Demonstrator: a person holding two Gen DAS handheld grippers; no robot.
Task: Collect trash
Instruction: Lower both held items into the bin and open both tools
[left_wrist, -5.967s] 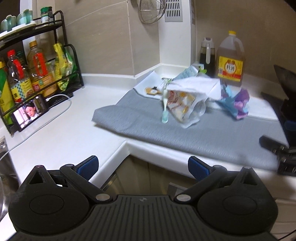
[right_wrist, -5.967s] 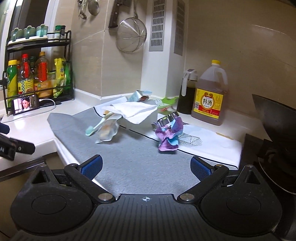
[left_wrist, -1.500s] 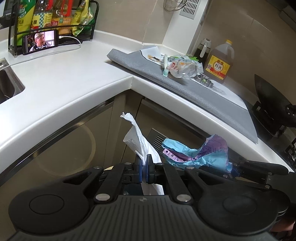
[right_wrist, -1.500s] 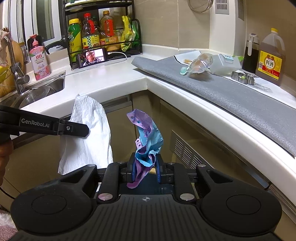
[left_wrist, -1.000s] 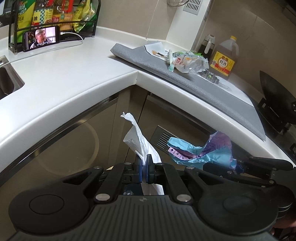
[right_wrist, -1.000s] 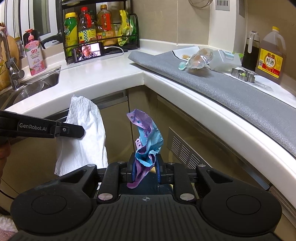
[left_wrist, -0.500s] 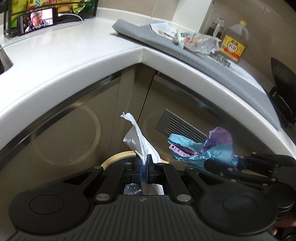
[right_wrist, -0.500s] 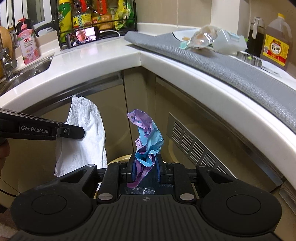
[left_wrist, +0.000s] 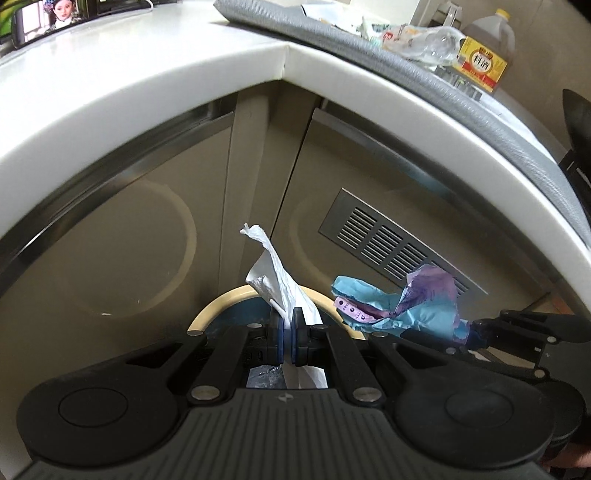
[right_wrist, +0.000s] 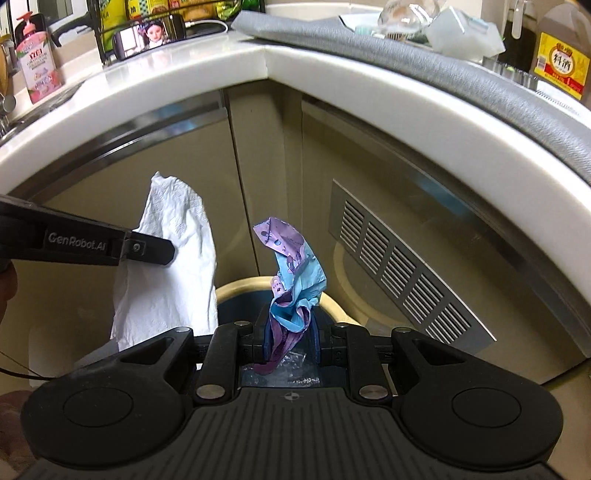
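My left gripper (left_wrist: 288, 341) is shut on a white paper tissue (left_wrist: 280, 280), which also hangs in the right wrist view (right_wrist: 173, 266). My right gripper (right_wrist: 290, 341) is shut on a crumpled blue and purple wrapper (right_wrist: 295, 280), seen at the right of the left wrist view (left_wrist: 410, 306). Both hang just above a round bin with a cream rim (left_wrist: 218, 304) and a dark inside (right_wrist: 243, 299) on the floor below the counter corner. More trash, a clear plastic wrapper (left_wrist: 417, 38) and white packaging (right_wrist: 461, 35), lies on the grey mat (left_wrist: 424, 77) on the counter.
The white counter edge (left_wrist: 184, 96) curves overhead, with beige cabinet doors and a vent grille (left_wrist: 384, 243) behind the bin. A yellow-labelled bottle (right_wrist: 561, 62), a phone (right_wrist: 151, 33), a pink soap bottle (right_wrist: 37, 62) and a rack of bottles stand on the counter.
Both grippers have dropped from counter height to below the counter edge, carrying the tissue and the wrapper. The bin's rim has come into view right beneath them.
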